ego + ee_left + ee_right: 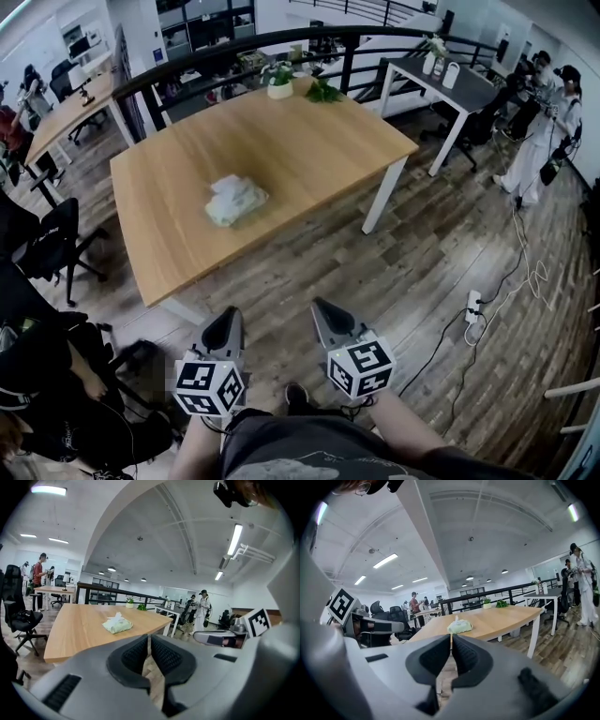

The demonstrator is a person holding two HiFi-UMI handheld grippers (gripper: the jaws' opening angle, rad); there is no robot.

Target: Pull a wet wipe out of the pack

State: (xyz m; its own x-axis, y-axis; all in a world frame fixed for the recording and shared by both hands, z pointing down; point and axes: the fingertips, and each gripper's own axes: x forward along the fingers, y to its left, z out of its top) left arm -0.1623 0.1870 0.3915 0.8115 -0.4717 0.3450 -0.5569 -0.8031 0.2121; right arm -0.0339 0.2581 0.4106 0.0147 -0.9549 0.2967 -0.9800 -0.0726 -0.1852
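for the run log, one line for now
pale green wet wipe pack on light wooden table, untouched | left gripper shut, empty | right gripper shut, empty

Light wooden bench (pixel 309 141) on white legs, standing on a plank floor (pixel 412 281); carries a pale green wet wipe pack (pixel 235 201) near the middle, somewhat toward the left edge, a white wipe sticking up from its top; holds at the far edge a white pot (pixel 279 89) with a green plant and, just beside it, a leafy sprig (pixel 324 92); on the floor, well right of the bench, a white power strip (pixel 473 306) with trailing cables.
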